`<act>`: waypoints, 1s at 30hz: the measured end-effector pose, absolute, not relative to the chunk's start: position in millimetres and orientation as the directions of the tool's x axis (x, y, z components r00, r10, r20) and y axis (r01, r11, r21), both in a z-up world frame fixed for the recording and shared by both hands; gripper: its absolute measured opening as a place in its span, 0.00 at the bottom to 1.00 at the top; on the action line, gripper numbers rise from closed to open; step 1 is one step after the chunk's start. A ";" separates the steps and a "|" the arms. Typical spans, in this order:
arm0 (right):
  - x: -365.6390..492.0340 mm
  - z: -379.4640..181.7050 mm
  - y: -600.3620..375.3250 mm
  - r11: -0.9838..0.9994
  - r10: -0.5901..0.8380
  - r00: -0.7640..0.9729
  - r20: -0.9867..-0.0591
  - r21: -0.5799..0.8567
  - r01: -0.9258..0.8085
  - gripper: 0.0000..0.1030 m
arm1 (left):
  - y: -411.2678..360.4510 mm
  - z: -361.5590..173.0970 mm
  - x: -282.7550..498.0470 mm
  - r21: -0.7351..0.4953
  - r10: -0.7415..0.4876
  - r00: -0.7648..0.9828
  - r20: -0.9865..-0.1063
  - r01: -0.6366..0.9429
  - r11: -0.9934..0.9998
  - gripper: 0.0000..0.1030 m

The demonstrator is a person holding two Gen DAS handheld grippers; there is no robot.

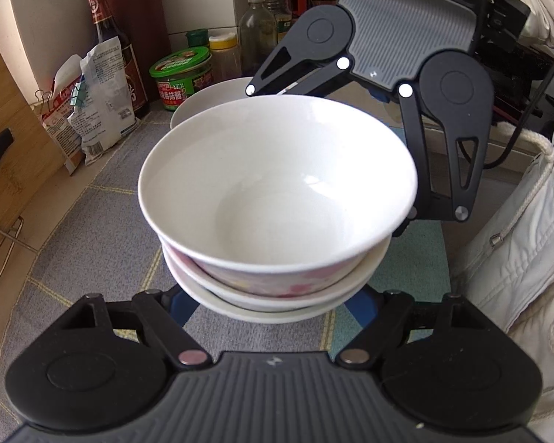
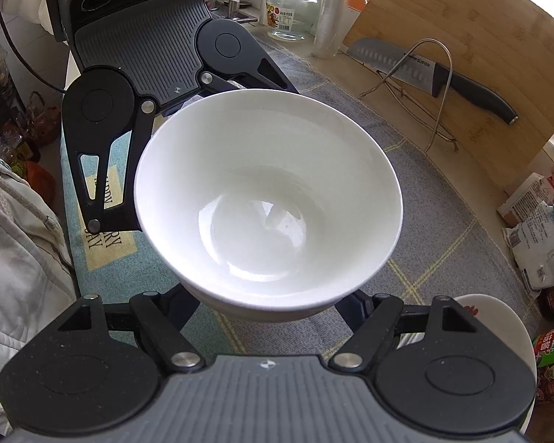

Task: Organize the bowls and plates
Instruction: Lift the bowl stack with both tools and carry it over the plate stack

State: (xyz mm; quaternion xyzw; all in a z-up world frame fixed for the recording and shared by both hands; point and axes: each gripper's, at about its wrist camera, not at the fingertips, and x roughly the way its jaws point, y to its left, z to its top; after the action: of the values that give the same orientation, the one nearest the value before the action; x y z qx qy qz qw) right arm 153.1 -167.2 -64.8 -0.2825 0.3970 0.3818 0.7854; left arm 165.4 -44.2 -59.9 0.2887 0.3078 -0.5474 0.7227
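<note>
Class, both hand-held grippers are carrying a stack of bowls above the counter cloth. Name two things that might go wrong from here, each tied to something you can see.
1. The top bowl only sits loose in the shallower dishes that the left hand-held gripper and right hand-held gripper grip from opposite sides; a tilt may slide it out.
2. Another white dish and a green-lidded jar stand close behind, so the stack may knock them.

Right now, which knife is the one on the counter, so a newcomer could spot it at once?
Start at the big bamboo cutting board leaning against the wall behind the grey checked cloth. At its foot stands a bent wire rack, and the knife lies against the board behind it. It alone has a dimpled steel blade and black handle.
</note>
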 end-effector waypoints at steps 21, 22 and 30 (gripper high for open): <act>173.0 -41.2 -275.9 0.573 0.356 0.444 -0.822 -0.183 -0.799 0.80 | -147.0 -35.8 199.6 0.141 -0.624 0.234 -0.746 0.970 0.197 0.79; 173.9 -41.1 -280.0 0.577 0.354 0.448 -0.821 -0.186 -0.796 0.80 | -151.5 -36.5 202.5 0.144 -0.625 0.235 -0.744 0.971 0.193 0.79; 190.0 -47.7 -306.4 0.593 0.331 0.464 -0.822 -0.201 -0.780 0.80 | -180.1 -45.5 218.4 0.155 -0.623 0.233 -0.747 0.972 0.177 0.79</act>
State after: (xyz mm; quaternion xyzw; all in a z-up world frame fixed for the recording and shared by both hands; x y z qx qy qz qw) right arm 190.0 -306.4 -47.7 -0.2903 0.3860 0.3452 0.8047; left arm 218.4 -180.1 -45.5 0.3199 0.2726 -0.5562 0.7169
